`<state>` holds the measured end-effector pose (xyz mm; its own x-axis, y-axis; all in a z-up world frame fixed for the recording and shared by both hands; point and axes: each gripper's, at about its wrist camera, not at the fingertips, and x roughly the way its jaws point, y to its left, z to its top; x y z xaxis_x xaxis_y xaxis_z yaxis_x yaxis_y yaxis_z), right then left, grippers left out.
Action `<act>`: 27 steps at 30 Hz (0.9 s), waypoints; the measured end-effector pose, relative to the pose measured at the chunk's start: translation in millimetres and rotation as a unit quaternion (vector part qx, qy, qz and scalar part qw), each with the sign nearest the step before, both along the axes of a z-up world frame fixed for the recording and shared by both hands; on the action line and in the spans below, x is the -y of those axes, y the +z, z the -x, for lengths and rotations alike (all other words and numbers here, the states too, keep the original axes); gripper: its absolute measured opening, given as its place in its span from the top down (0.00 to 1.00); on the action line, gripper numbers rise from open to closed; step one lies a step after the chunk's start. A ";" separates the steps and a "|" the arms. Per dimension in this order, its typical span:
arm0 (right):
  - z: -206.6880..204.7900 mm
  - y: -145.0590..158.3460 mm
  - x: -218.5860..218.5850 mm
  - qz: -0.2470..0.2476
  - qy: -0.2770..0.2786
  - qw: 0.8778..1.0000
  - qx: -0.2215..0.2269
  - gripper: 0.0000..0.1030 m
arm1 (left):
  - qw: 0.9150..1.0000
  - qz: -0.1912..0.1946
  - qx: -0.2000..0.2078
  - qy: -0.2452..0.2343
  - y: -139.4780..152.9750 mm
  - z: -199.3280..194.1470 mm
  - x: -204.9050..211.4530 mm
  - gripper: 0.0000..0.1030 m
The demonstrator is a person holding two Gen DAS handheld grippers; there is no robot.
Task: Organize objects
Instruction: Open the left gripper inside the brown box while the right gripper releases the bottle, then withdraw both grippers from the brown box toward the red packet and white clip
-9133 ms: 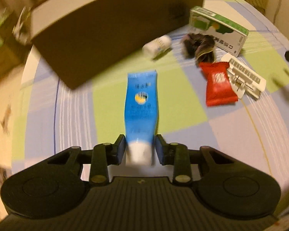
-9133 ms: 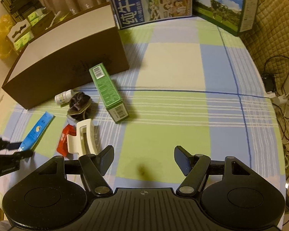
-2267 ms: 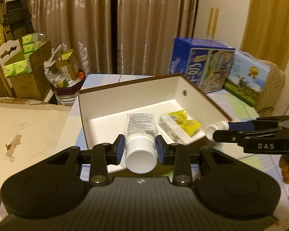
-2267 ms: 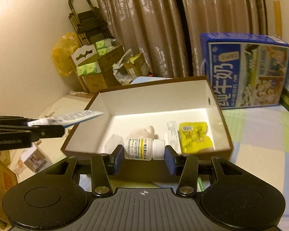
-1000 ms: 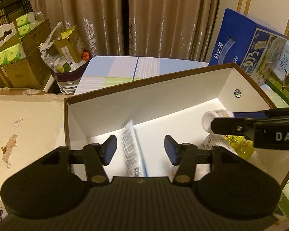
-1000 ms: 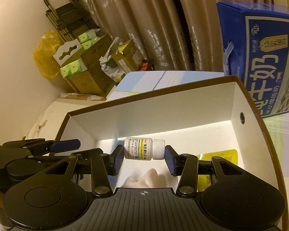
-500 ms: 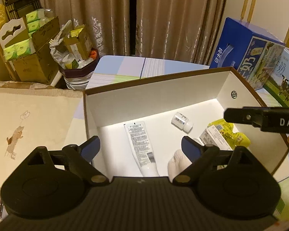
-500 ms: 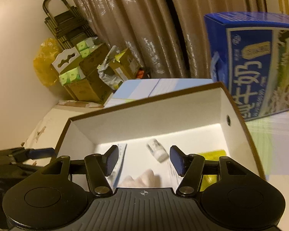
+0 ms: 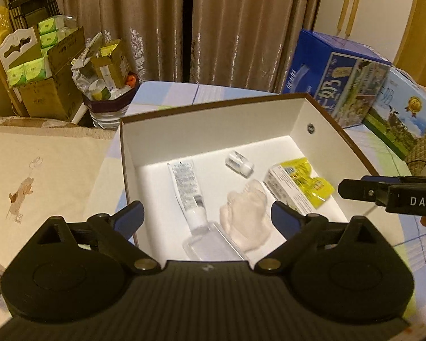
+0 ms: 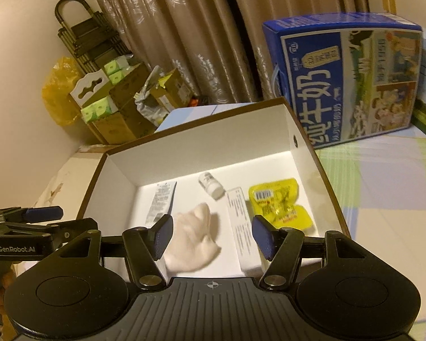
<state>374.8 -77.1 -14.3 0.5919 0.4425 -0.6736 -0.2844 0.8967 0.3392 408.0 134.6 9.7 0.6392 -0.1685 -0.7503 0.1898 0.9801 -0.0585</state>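
Both grippers have just let go of their loads. A moment ago the left gripper (image 9: 207, 216) clenched the tube and the right gripper (image 10: 211, 234) carried the small bottle; now both sets of fingers stand spread wide and empty above the open box (image 9: 213, 105), and both items lie on its white floor. That step of the organizing looks finished, so the next move is probably a return to the counter (image 10: 383, 199) for whatever is left there, which neither view shows.

Inside the box, from left to right in the left wrist view: the tube (image 9: 188, 187) lies flat with its printed back upward, crimped end toward the far wall and white cap near the front; it is soft plastic and flattened. Touching the cap end is a clear, glossy rectangular case (image 9: 210, 245). Beside it sits a pale, crumpled, soft-looking lump (image 9: 245, 216), perhaps cloth or a glove; I cannot tell which. Behind that, the small bottle (image 9: 239, 164) rests on its side, a rigid cylinder with a white cap. Further right a narrow white carton (image 9: 288, 190) lies with sharp cardboard edges, and against it a shiny yellow packet (image 9: 312, 180), crinkled foil or film.

The box has matte white inner walls and a brown rim.
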 end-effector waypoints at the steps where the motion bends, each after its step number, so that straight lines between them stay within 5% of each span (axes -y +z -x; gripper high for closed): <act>1: 5.7 1.2 1.3 -0.001 -0.001 1.000 0.000 0.43 | 1.000 0.000 -0.001 0.001 0.4 3.8 1.1 0.08; 27: 131.4 5.5 35.7 0.015 0.002 1.000 -0.013 0.43 | 0.999 0.011 -0.031 -0.027 -5.8 129.8 32.5 0.08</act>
<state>243.3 -112.8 -8.8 0.5723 0.4240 -0.7020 -0.2783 0.9056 0.3201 278.2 102.1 3.9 0.5814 -0.2190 -0.7836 0.2375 0.9668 -0.0940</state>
